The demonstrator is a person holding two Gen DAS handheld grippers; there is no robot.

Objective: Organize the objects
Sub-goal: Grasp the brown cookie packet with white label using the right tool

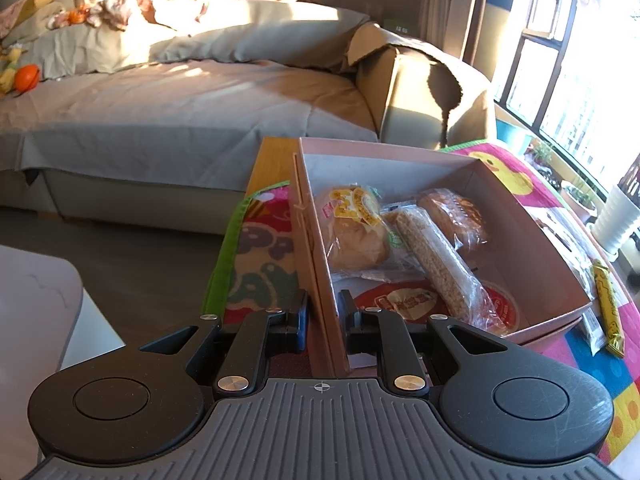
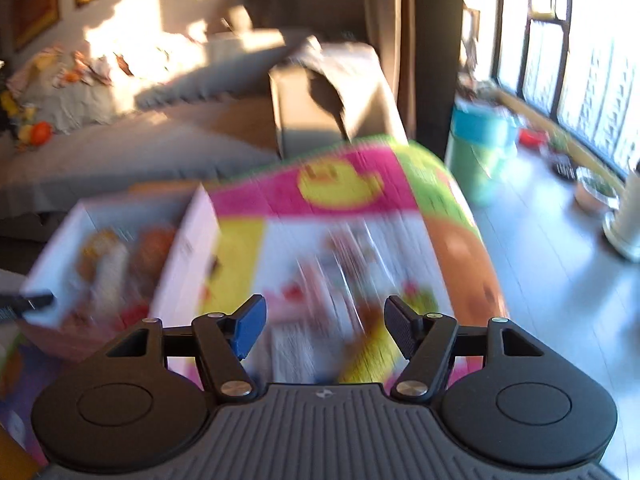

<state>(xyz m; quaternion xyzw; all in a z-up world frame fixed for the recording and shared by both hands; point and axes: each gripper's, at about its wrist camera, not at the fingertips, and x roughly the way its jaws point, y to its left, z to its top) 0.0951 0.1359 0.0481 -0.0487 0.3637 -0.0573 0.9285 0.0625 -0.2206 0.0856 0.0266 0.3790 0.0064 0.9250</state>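
A pink cardboard box (image 1: 532, 248) stands on a colourful play mat (image 1: 260, 248). It holds a bagged round bun (image 1: 354, 232), a long wrapped cereal bar (image 1: 440, 264), a brown bread pack (image 1: 456, 216) and a red-and-white packet (image 1: 404, 302). My left gripper (image 1: 323, 320) is shut on the box's near left wall, one finger inside and one outside. A yellow snack bar (image 1: 608, 308) lies on the mat right of the box. My right gripper (image 2: 323, 328) is open and empty above blurred packets (image 2: 332, 280) on the mat. The box (image 2: 188, 248) is to its left.
A grey-covered sofa (image 1: 160, 100) stands behind the mat, with an orange toy (image 1: 27, 77) on it. A white table corner (image 1: 36, 304) is at the left. A teal bin (image 2: 480, 152), plant pots and a window are on the right.
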